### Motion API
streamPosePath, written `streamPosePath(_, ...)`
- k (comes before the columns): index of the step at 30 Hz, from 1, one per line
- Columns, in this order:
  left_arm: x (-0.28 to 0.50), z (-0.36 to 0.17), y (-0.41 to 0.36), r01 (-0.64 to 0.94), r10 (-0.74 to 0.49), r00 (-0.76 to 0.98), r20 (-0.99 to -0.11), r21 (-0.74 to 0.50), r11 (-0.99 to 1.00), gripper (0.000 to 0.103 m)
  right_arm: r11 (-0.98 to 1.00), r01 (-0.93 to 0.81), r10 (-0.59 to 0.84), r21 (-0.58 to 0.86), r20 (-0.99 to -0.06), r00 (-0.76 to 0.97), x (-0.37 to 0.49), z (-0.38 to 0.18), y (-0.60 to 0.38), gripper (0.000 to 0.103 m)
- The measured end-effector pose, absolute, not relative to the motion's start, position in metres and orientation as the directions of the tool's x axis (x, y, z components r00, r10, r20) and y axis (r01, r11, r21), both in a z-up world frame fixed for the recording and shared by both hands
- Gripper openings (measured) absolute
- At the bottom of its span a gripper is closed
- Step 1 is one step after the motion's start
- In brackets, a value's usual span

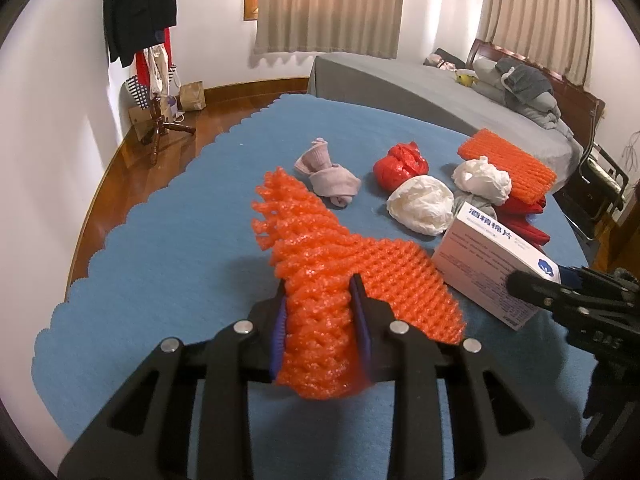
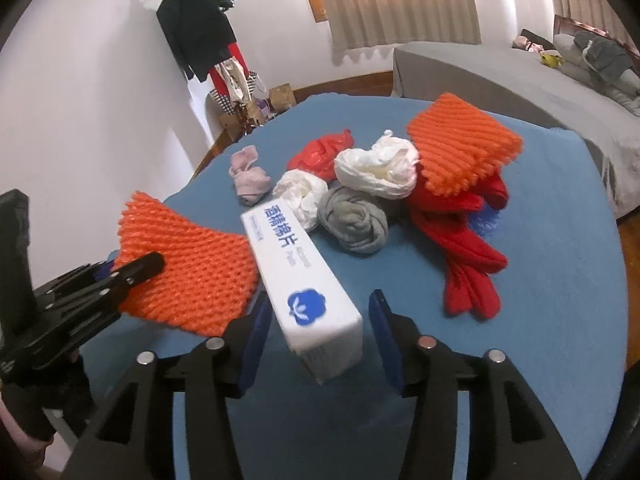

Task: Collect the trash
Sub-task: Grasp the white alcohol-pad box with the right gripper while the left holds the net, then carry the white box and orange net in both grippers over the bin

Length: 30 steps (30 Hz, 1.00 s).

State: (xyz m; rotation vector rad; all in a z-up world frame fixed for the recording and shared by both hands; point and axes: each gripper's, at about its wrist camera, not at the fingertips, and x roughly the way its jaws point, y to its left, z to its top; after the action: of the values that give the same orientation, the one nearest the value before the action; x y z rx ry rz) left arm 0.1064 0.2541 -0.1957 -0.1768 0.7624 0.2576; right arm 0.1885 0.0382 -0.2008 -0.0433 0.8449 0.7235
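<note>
My left gripper (image 1: 320, 312) is shut on an orange foam net (image 1: 320, 264) that stretches ahead over the blue cloth (image 1: 160, 280); the net also shows in the right wrist view (image 2: 192, 264). My right gripper (image 2: 320, 328) is open, its fingers either side of the near end of a white box with blue print (image 2: 304, 276), with a gap on the right side. The box also shows in the left wrist view (image 1: 492, 268). Beyond lie two white crumpled bags (image 2: 376, 168) (image 2: 302, 192), a red plastic bag (image 2: 320, 152) and a second orange net (image 2: 460, 148).
Clothes lie among the trash: a pink sock (image 2: 248, 176), a grey sock ball (image 2: 354, 220) and red socks (image 2: 464, 240). A bed with a grey cover (image 1: 420, 84) stands behind. A coat rack (image 1: 152, 48) stands at the left wall.
</note>
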Motion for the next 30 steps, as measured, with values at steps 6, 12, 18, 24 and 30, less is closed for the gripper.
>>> streamPosePath(6, 0.106, -0.194, 0.252, -0.287, 0.161, 0.699, -0.697, -0.067, 0.956, 0.027, 0.761, -0.615, 0.558, 0.206, -0.692, 0.459, 0.182, -0.197, 0.039, 0.031)
streamPosePath(12, 0.103, -0.179, 0.239, -0.248, 0.13, 0.727, -0.674, -0.083, 0.965, 0.026, 0.792, -0.576, 0.551, 0.204, -0.643, 0.531, 0.167, -0.172, 0.011, 0.029)
streamPosePath(18, 0.103, -0.157, 0.208, -0.17, 0.064, 0.763, -0.643, -0.105, 0.98, 0.025, 0.832, -0.511, 0.528, 0.218, -0.598, 0.604, 0.153, -0.141, -0.032, 0.029)
streamPosePath(24, 0.102, -0.14, 0.166, -0.079, -0.014, 0.784, -0.62, -0.122, 0.989, 0.025, 0.873, -0.436, 0.477, 0.22, -0.569, 0.669, 0.138, -0.12, -0.076, 0.029)
streamPosePath(30, 0.102, -0.128, 0.124, 0.003, -0.079, 0.797, -0.599, -0.127, 0.992, 0.025, 0.911, -0.346, 0.41, 0.223, -0.558, 0.721, 0.123, -0.104, -0.127, 0.03)
